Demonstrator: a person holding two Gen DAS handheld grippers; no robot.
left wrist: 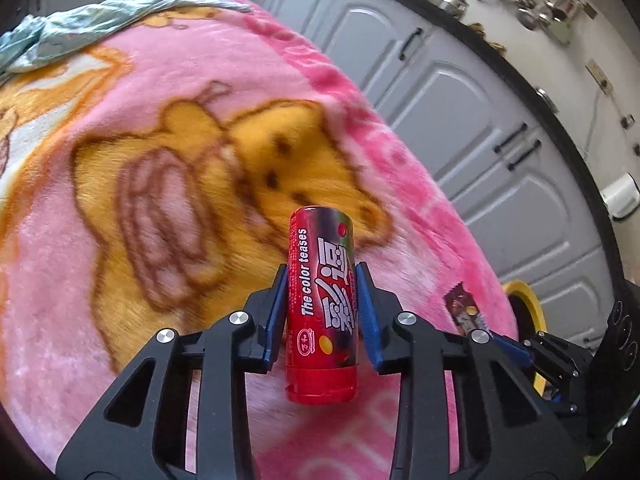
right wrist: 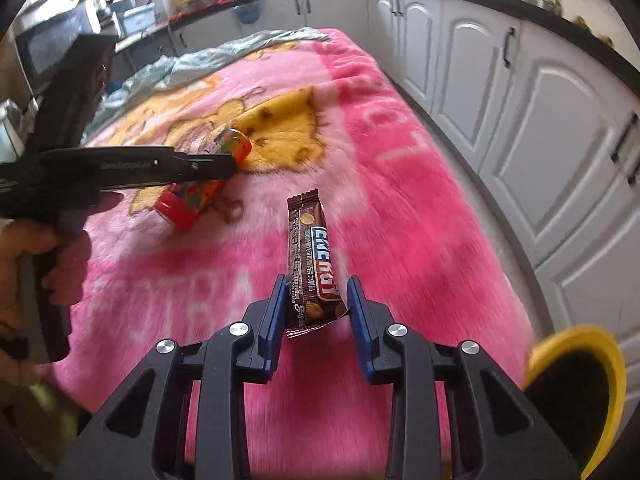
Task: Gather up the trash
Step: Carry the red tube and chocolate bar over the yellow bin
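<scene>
Pink blanket (left wrist: 168,92) covers the bed below my claws. My left claw (left wrist: 322,312) pinches a red tube (left wrist: 320,304) held upright above the blanket. My right claw (right wrist: 316,308) pinches a brown snack bar (right wrist: 310,256), beside the blanket's edge, near a yellow bin (right wrist: 576,384).

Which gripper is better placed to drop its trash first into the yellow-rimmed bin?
The right gripper, probably. It holds the brown snack wrapper, with the yellow-rimmed bin close beside it. The left gripper, holding the red tube, sits farther away.
</scene>
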